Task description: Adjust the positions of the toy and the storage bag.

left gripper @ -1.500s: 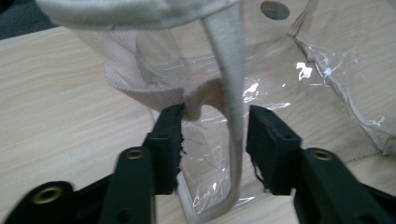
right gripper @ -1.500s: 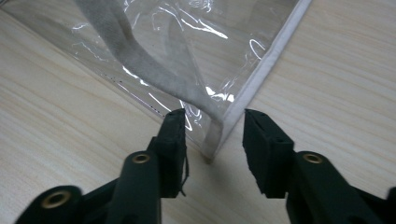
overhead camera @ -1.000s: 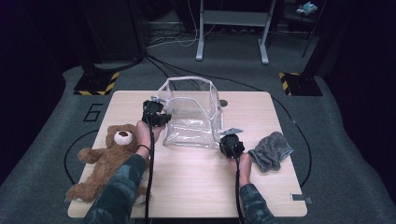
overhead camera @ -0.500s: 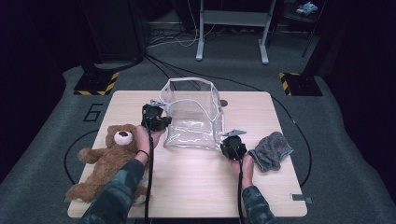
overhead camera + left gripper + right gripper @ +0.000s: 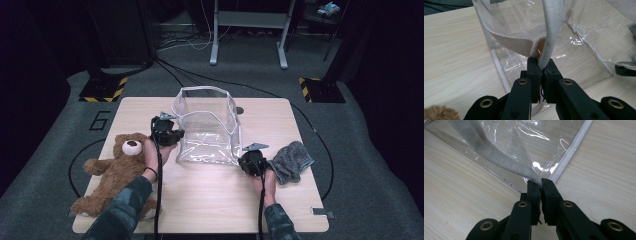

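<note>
From above, the see-through plastic bag with white cloth edges [image 5: 207,127] stands open in the middle of the light wooden table [image 5: 210,210], between the left gripper [image 5: 167,134] and the right gripper [image 5: 251,161]. The fluffy brown teddy bear [image 5: 112,172] lies at the left and the grey cloth [image 5: 292,160] at the right.

Up close, the left gripper's fingers [image 5: 534,68] pinch a white cloth strap [image 5: 551,30]. The right gripper's fingers [image 5: 534,188] pinch another white strap [image 5: 499,155] at the bag's corner.

The left gripper has slid a little toward the teddy bear since before.

The straps' top ends are cut off.
</note>
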A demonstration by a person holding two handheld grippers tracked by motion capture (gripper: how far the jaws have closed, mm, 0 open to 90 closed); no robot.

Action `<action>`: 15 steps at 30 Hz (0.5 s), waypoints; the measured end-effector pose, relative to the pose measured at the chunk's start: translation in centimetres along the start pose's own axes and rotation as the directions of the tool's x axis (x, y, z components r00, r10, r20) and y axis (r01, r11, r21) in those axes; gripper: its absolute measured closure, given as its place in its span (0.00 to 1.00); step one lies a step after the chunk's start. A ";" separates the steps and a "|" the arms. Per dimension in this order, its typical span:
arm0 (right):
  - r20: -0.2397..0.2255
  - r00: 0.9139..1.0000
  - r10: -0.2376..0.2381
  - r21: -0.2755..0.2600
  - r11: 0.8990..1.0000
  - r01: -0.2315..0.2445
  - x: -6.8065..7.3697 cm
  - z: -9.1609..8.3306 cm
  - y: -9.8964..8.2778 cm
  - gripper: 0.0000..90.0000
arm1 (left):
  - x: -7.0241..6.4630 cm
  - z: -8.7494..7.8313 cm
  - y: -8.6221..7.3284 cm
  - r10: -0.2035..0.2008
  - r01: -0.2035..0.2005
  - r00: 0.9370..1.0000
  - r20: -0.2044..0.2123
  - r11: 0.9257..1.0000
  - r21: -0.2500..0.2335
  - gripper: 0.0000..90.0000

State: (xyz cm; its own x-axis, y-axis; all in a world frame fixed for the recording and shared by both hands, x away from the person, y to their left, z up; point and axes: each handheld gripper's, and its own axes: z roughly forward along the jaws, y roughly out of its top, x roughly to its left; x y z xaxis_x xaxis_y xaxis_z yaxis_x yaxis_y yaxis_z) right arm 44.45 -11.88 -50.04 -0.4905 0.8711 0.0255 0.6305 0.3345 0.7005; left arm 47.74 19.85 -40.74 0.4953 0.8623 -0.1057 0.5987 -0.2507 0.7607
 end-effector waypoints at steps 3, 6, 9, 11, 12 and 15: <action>-0.015 1.000 -0.007 0.001 1.000 0.007 -0.1 -0.2 -0.3 0.95 | -0.2 -0.3 -0.3 -0.008 0.008 1.000 0.001 1.000 -0.002 0.95; -0.030 0.999 0.014 -0.012 1.000 -0.014 -0.1 -0.4 -0.7 0.95 | -0.4 -0.5 -0.7 -0.014 0.014 1.000 0.001 1.000 -0.020 0.95; -0.044 0.999 0.006 -0.008 1.000 -0.006 -0.1 -0.6 -0.8 0.95 | -0.5 -0.9 -1.1 -0.016 0.016 1.000 0.006 1.000 -0.024 0.95; -0.045 0.999 0.006 -0.008 1.000 -0.006 0.0 -0.7 -1.0 0.95 | -0.6 -1.0 -1.2 -0.014 0.014 1.000 0.007 1.000 -0.022 0.95; -0.050 0.999 0.001 -0.011 1.000 -0.001 0.1 -0.8 -1.1 0.95 | -0.7 -1.2 -1.5 -0.018 0.019 1.000 0.010 1.000 -0.024 0.95; -0.053 0.998 -0.016 -0.019 1.000 0.015 0.2 -1.1 -1.5 0.95 | -0.9 -1.5 -1.9 -0.038 0.038 0.999 0.019 0.999 -0.035 0.95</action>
State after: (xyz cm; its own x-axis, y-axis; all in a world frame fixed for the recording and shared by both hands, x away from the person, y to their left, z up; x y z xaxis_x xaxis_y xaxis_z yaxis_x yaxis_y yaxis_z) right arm 42.79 -12.61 -50.30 -0.5317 0.8453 0.0522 0.6113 0.3404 0.7145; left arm 45.19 20.21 -41.08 0.4842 0.8626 -0.1465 0.5946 -0.2016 0.7783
